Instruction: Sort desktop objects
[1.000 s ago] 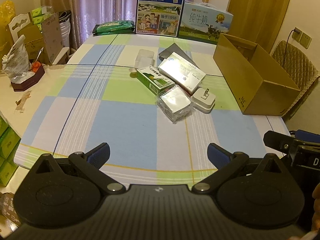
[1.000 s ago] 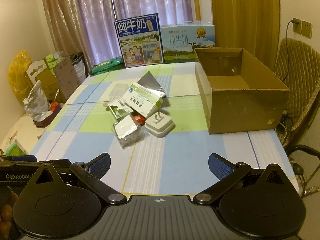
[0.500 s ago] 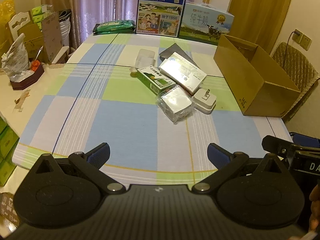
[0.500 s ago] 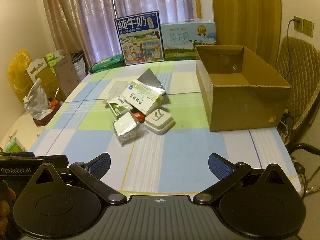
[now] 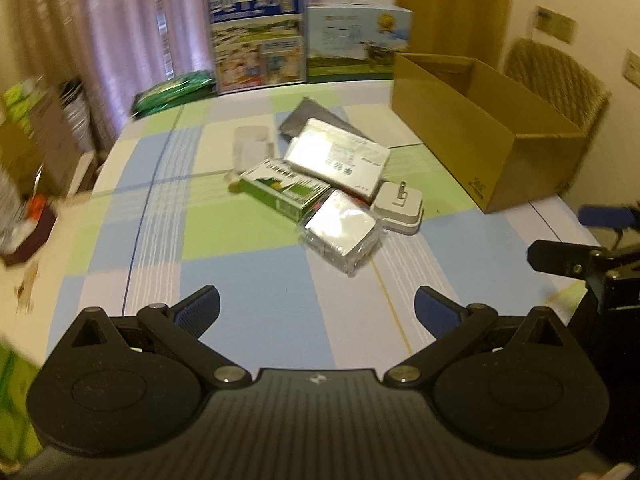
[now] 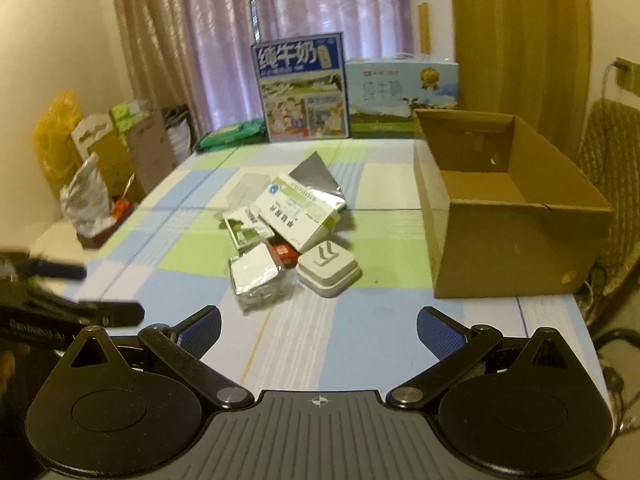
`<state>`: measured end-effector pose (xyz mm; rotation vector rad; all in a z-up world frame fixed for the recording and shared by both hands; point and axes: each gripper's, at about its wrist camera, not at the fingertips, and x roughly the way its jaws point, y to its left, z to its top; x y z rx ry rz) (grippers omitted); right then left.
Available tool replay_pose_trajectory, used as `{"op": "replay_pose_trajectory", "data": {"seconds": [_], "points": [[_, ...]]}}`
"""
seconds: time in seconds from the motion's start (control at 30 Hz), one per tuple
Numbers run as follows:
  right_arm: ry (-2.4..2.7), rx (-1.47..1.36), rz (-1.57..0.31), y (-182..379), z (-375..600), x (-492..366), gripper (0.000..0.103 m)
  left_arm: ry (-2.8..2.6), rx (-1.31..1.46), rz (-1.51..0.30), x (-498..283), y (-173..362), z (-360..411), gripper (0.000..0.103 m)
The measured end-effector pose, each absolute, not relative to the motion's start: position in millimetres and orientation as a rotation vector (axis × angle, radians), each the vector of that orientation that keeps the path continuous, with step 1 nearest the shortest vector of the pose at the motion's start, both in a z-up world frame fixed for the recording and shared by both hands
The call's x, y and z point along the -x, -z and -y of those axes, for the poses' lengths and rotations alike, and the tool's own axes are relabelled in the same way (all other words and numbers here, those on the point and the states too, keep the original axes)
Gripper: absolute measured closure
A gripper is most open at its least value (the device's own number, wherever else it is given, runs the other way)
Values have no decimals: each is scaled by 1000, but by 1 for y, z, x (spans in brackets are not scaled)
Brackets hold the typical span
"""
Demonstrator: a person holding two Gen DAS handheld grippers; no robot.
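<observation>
Desk (image 6: 360,344) with checked blue/green cloth, nothing sorted yet by the look of it: this is the approach step, both grippers hovering over the near edge, nothing picked. Cardboard box (image 6: 516,216) sits open and empty along the right edge, probably the drop target. Pile of objects sits mid-desk, just left of the box: white medicine box (image 6: 298,216) tilted on top of the others, green carton (image 5: 280,192) lying flat beside it, foil-wrapped packet (image 6: 256,276) nearest the near edge, white plug adapter (image 6: 328,268) prongs-up, touching the pile on its box side, small red item (image 6: 284,251) mostly buried, grey foil pouch (image 6: 316,176) and a clear plastic case (image 5: 252,146) towards the far edge. Left gripper (image 5: 316,312) fingers spread wide, empty. Right gripper (image 6: 318,328) same, spread, empty. Next move, my read: go for an outer piece first (foil packet or adapter), both are free of overlap. Packet wrap looks slick and crinkly, so grip across the body. Left view is motion-blurred, fine print unreadable.
</observation>
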<state>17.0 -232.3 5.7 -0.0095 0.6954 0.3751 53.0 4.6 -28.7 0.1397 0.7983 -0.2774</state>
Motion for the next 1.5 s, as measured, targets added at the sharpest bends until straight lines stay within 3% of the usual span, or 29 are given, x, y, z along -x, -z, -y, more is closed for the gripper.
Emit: {"op": "replay_pose_trajectory", "data": {"seconds": [0.63,1.0,1.13,1.27,1.5], "points": [[-556,268,-780,45,206,-99,2,616,-482,-834,-151,85,18,1],[-685,481,-782,73,188,-160,2,688,-473,-900,-198,117,31,2],[-732,514,-817,86,185,-184,2,713,-458,-933,-209,129,34,12],[-765,572,-829,99,180,-199,3,713,-453,-926,-215,134,34,13],[-807,538,-902,116,180,-217,13,738,-445,-950,-223,141,36,26]]}}
